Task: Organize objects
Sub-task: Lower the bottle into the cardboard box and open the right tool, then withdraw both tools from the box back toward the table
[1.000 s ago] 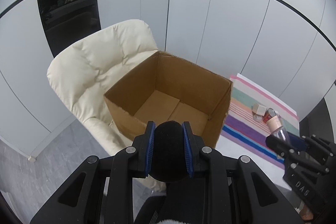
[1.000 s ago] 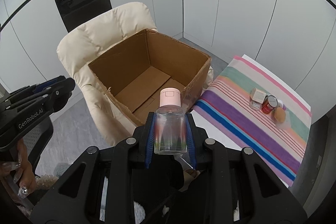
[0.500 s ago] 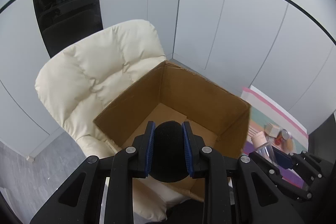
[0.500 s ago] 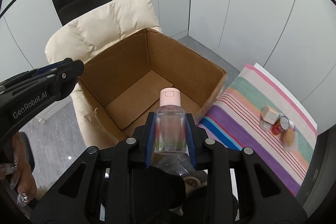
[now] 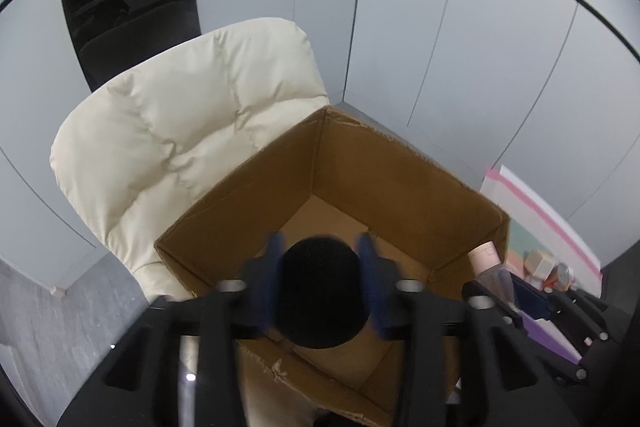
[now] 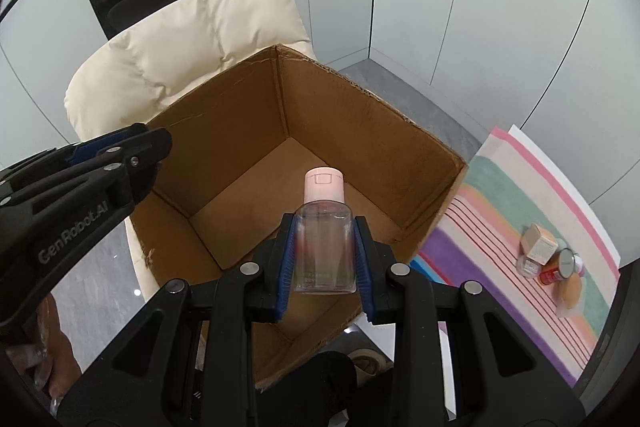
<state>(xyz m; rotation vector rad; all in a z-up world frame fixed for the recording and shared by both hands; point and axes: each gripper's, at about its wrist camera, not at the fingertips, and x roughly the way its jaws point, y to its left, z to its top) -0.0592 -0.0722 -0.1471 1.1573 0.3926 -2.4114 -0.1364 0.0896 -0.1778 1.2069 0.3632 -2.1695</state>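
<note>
An open brown cardboard box (image 5: 400,183) (image 6: 240,131) stands on a cream padded chair (image 5: 180,131). My left gripper (image 5: 322,263) is shut on a round black object (image 5: 320,295) and holds it above the box's opening. My right gripper (image 6: 323,239) is shut on a clear bottle with a pink cap (image 6: 323,223), also held above the box; the bottle shows at the right in the left wrist view (image 5: 490,265). The left gripper shows at the left in the right wrist view (image 6: 120,151).
A striped cloth (image 6: 520,211) lies to the right of the box with a few small cosmetic items (image 6: 552,259) on it. Grey wall panels stand behind. The floor is grey at the lower left.
Both grippers have moved forward and over the box with their objects still held. The box now fills more of both views.
</note>
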